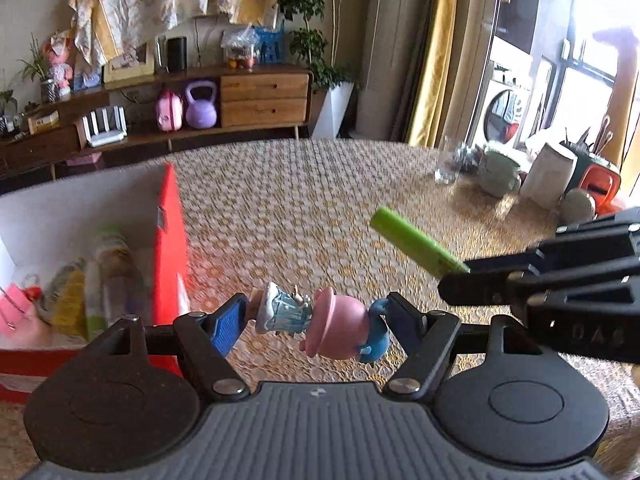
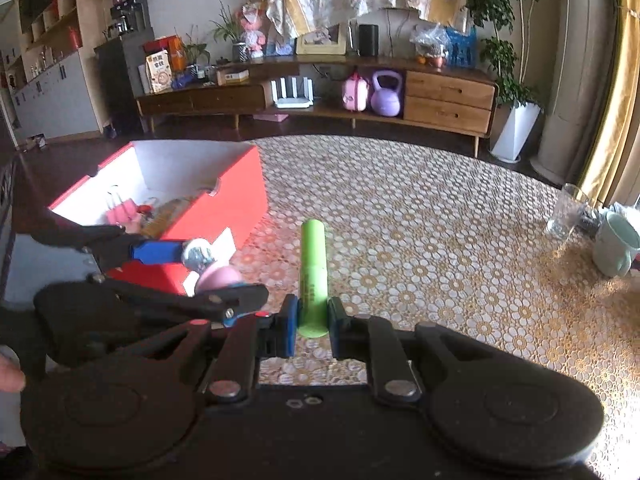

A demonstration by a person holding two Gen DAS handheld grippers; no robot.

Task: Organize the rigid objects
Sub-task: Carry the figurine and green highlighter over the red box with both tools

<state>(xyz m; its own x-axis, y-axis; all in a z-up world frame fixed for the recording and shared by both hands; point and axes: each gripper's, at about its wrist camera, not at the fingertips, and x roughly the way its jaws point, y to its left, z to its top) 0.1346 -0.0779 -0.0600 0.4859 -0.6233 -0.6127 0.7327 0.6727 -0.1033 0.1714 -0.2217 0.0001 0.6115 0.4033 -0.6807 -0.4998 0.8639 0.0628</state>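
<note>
Currently, I had 2 grippers above the worktop (image 2: 440, 240), which carried a patterned lace cover.

1. Left gripper (image 1: 312, 320): its jaws pinched a small pig figurine (image 1: 320, 326) lying crosswise between the blue pads. The pink head sat toward the right pad and the pale blue dress toward the left pad. The figurine hung clear of the worktop.

2. Right gripper (image 2: 313, 320): its jaws were pressed onto a green cylinder (image 2: 314, 276), gripped near its lower end. The cylinder pointed forward and away from the gripper, also clear of the worktop. In the left wrist view, this gripper entered from the right edge, with the cylinder angled up and left.

3. Red box (image 2: 224, 208): it stood open on the left part of the worktop, white inside. It held pink binder clips (image 2: 122, 212) and several other items too blurred to identify. The left gripper sat just beside the box's near right corner.

4. Far right of the worktop: a clear glass (image 2: 566, 212) and a pale green mug (image 2: 616, 244) stood near each other, well apart from both grippers.
</note>
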